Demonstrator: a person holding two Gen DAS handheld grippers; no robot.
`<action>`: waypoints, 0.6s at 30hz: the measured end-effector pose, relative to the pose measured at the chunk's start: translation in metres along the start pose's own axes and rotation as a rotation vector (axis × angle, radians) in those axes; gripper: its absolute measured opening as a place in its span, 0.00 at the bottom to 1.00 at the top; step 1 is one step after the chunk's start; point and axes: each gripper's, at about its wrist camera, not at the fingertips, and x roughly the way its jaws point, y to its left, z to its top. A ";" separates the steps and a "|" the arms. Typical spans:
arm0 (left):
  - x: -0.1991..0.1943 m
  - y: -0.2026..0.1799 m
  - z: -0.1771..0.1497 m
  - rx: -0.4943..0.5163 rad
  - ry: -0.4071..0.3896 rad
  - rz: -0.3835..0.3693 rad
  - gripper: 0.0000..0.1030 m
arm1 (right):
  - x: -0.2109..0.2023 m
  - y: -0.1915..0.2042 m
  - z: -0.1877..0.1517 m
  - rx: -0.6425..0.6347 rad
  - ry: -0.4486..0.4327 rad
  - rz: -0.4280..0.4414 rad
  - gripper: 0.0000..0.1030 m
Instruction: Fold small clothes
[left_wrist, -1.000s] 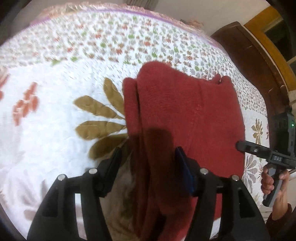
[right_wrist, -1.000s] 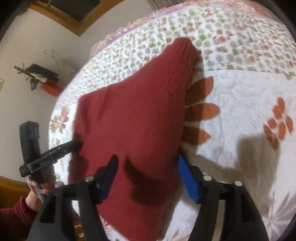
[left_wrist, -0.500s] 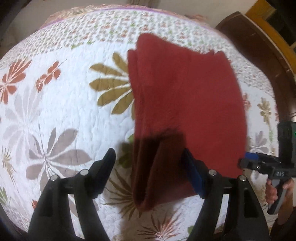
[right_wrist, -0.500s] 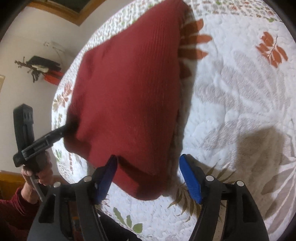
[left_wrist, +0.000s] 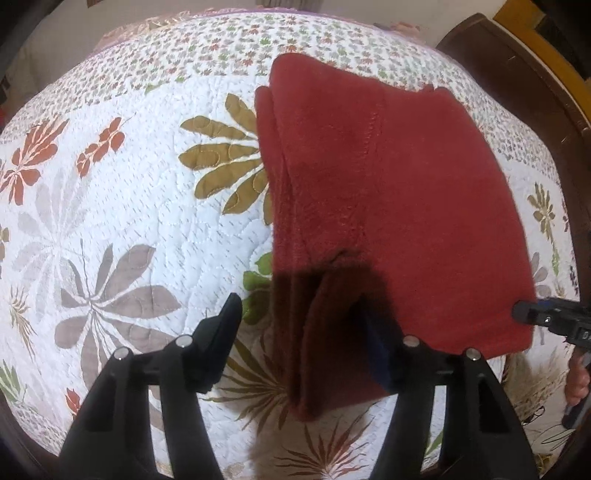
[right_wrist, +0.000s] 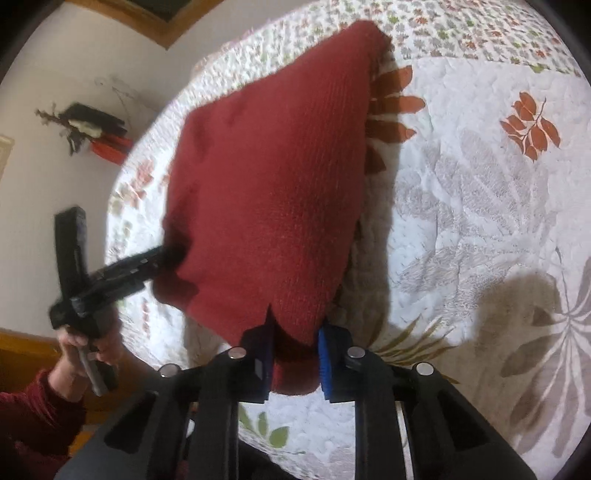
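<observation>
A folded red garment (left_wrist: 388, 192) hung above a floral quilt (left_wrist: 140, 206), held up at two near corners. In the right wrist view, the right gripper (right_wrist: 293, 363) was clamped on the garment's near corner, its blue pads (right_wrist: 325, 363) pressed against the bunched cloth on both sides. The garment sloped away toward the far edge of the quilt, where its far end appeared to rest, though contact there could not be confirmed. The left gripper (left_wrist: 306, 332), seen in its own view, stood with its fingers wide apart; the folded near-left edge of the garment hung between them, lying against the right finger while the left finger (left_wrist: 225, 332) was clear of it. Seen from the right wrist, that gripper's tip met the garment's left edge, with a hand (right_wrist: 92, 343) on the handle and a dark red sleeve (right_wrist: 33, 417) below it.
</observation>
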 end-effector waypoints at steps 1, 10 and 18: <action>0.004 0.002 -0.001 -0.008 0.008 0.000 0.61 | 0.009 0.002 0.002 -0.003 0.019 -0.025 0.19; 0.026 0.010 -0.007 0.001 0.003 0.033 0.75 | 0.047 0.004 0.003 0.005 0.029 -0.131 0.23; 0.000 -0.004 -0.009 0.042 -0.012 0.090 0.77 | 0.037 0.027 -0.001 0.030 -0.016 -0.197 0.43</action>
